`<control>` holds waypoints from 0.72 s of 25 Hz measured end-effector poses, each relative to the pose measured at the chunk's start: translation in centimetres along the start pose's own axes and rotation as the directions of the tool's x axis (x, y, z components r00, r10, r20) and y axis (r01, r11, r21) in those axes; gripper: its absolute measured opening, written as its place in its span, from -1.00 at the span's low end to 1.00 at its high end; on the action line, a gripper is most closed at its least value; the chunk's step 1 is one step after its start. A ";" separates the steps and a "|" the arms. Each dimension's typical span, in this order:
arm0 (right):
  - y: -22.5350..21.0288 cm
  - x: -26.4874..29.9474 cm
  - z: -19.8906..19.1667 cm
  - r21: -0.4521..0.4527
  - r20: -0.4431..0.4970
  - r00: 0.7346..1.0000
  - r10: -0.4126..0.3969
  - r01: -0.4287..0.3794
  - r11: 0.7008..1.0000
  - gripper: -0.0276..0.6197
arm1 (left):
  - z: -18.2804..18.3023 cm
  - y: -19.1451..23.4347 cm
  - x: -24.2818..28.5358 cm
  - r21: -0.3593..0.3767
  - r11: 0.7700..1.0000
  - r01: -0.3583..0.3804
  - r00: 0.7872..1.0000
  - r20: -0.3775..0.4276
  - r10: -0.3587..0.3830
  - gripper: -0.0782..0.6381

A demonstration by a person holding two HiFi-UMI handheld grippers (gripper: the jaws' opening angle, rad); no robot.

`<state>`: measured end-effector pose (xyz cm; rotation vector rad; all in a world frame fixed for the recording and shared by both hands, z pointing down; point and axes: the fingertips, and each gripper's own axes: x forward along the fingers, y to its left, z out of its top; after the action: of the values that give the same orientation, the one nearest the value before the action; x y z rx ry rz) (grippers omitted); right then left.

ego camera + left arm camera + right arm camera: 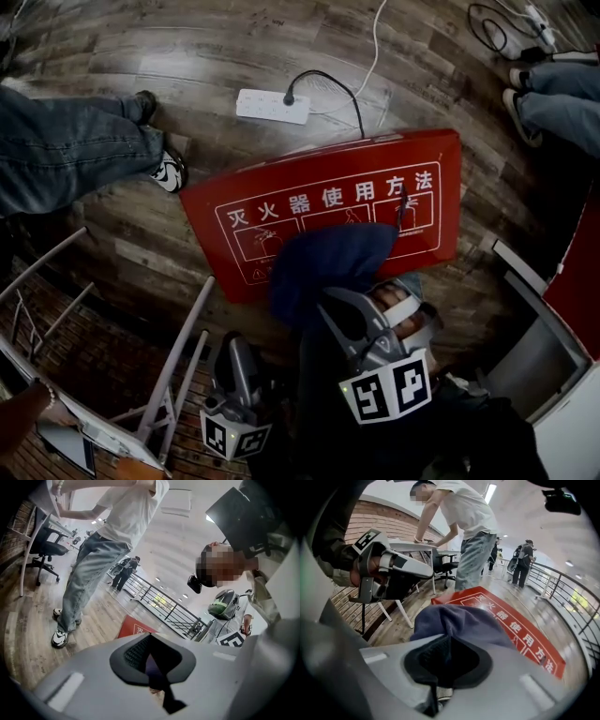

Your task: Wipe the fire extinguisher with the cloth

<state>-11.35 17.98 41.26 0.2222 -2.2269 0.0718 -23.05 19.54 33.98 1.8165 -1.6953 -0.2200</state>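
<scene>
- The fire extinguisher box [328, 211] is a flat red cabinet lying face up on the floor, just beyond the two grippers. White characters on it read "灭火器使用方法" above a row of white-framed pictograms. Its surface is smooth and slightly glossy.
- The cloth [328, 267] is dark blue, soft and bunched into a rounded lump. It lies on the near edge of the box and covers part of the pictograms.
- The right gripper [447, 656] has its jaws closed on the near end of the cloth. Its grey shell carries a cube with black-and-white square markers.
- The left gripper [152, 660] is low at the near left, off the box. Its dark ribbed pads are together, and I make out nothing gripped between them.
- The floor [187, 56] is dark wood-grain plank.
- A white power strip [273, 106] lies beyond the box, with a black plug and cord in it.
</scene>
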 end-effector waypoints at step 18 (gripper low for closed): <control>-1.2 1.0 -11.0 0.097 -0.057 0.927 -0.371 0.375 0.922 -0.86 | -1.7 0.4 -0.8 -0.013 1.000 0.016 0.999 -0.028 -0.016 -0.79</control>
<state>-3.17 18.12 48.79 0.6947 -2.1080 -0.0140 -22.61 20.82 35.30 1.8166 -1.6571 -0.2106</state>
